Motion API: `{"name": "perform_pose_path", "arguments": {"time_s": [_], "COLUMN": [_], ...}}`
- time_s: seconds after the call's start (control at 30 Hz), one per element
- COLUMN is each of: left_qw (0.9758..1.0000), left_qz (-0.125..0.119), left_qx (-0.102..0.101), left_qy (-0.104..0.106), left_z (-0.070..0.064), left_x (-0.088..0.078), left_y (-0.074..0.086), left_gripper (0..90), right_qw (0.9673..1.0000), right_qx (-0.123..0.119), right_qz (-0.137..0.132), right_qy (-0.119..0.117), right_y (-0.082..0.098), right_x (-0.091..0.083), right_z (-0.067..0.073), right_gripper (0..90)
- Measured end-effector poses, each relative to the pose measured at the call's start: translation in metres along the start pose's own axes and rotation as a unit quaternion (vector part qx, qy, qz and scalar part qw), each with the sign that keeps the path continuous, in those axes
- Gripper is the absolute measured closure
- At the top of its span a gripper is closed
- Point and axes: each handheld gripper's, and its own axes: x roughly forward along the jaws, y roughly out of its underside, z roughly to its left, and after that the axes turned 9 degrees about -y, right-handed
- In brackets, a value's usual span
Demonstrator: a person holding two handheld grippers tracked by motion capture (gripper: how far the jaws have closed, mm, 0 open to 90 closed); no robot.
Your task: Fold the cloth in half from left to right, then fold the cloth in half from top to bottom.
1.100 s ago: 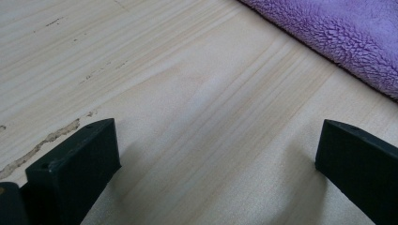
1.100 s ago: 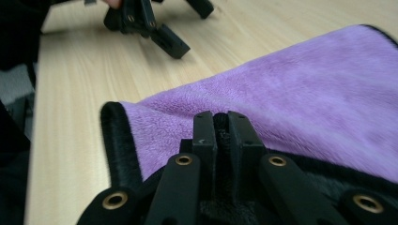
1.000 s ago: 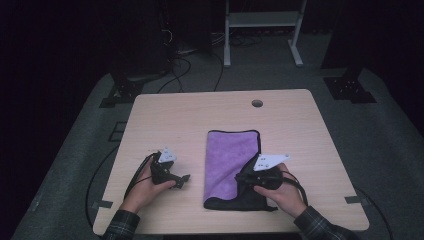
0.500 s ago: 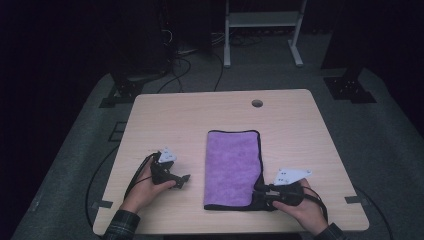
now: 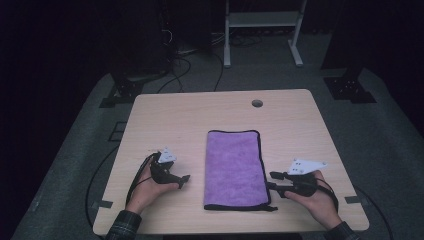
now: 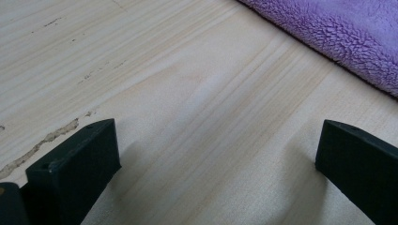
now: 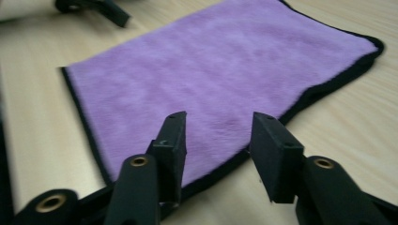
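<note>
Right gripper (image 7: pixel 216 140) at the near right edge of the folded purple towel (image 5: pixel 234 167), its jaws partly spread after just opening, with nothing between them; the towel's black-trimmed border lies just beyond and below the tips, and the pads do not touch it. The towel lies flat on the table (image 5: pixel 290 125), folded into a long strip running away from the person, between the two grippers. Left gripper (image 5: pixel 184 181) rests on the bare wood at the towel's other side, jaws spread wide and empty, the towel's fuzzy edge (image 6: pixel 338 42) ahead of them and to one side. The step in hand appears to be a fresh grasp of the towel's near right border. To do it well, the lower jaw should slide under the trim while level with the table, so that all folded layers are caught together; closing too high risks pinching only the top layer.
</note>
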Motion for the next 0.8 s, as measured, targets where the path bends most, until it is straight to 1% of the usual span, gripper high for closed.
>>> {"name": "perform_pose_path", "arguments": {"time_s": [0.13, 0.23, 0.27, 0.4, 0.47, 0.5, 0.53, 0.57, 0.6, 0.63, 0.7, 0.73, 0.77, 0.8], "left_qw": [1.0, 0.9999, 0.9999, 0.9999, 0.9999, 0.9999, 1.0, 1.0, 0.9999, 0.9999, 0.9999, 0.9999, 0.9999, 0.9998], "left_qz": [-0.001, -0.006, -0.007, -0.004, -0.007, -0.006, -0.001, -0.002, -0.001, -0.007, -0.004, -0.006, -0.009, -0.008], "left_qx": [-0.007, -0.007, -0.011, -0.009, -0.011, -0.009, -0.005, -0.006, -0.008, -0.007, 0.0, -0.003, -0.004, -0.004], "left_qy": [-0.006, -0.009, -0.009, -0.009, -0.007, -0.006, -0.004, 0.004, 0.009, 0.01, 0.012, 0.013, 0.014, 0.019], "left_z": [0.0, 0.001, 0.002, 0.005, 0.006, 0.006, 0.007, 0.007, 0.008, 0.008, 0.009, 0.009, 0.01, 0.011], "left_x": [-0.001, -0.002, -0.003, -0.004, -0.003, -0.002, -0.001, 0.001, 0.002, 0.003, 0.006, 0.008, 0.01, 0.012], "left_y": [0.0, 0.001, 0.001, -0.002, -0.004, -0.006, -0.008, -0.012, -0.015, -0.017, -0.025, -0.028, -0.031, -0.036], "left_gripper": [0.3, 4.1, 6.1, 15.8, 22.5, 23.8, 24.2, 26.6, 28.5, 29.6, 31.1, 31.1, 31.4, 33.1], "right_qw": [0.9999, 0.9998, 0.9997, 0.9994, 0.9994, 0.9994, 0.9994, 0.9994, 0.9993, 0.9994, 0.9994, 0.9993, 0.9993, 0.9993], "right_qx": [0.002, -0.001, -0.003, 0.001, 0.003, 0.005, 0.005, 0.006, 0.008, 0.015, 0.013, 0.014, 0.017, 0.015], "right_qz": [-0.001, 0.002, 0.005, 0.01, 0.004, 0.002, 0.004, 0.004, -0.003, -0.004, 0.002, -0.002, 0.0, 0.002], "right_qy": [0.013, 0.021, 0.024, 0.033, 0.034, 0.033, 0.033, 0.035, 0.037, 0.032, 0.033, 0.034, 0.032, 0.034], "right_y": [-0.004, -0.009, -0.011, -0.018, -0.021, -0.023, -0.025, -0.028, -0.03, -0.033, -0.037, -0.039, -0.041, -0.043], "right_x": [0.008, 0.015, 0.017, 0.025, 0.027, 0.029, 0.03, 0.032, 0.033, 0.035, 0.038, 0.039, 0.041, 0.043], "right_z": [-0.017, -0.027, -0.031, -0.045, -0.052, -0.056, -0.059, -0.062, -0.066, -0.069, -0.075, -0.078, -0.081, -0.085], "right_gripper": [49.4, 46.1, 45.7, 44.6, 44.4, 43.7, 43.0, 41.7, 41.4, 40.3, 39.7, 39.5, 39.1, 38.7]}}
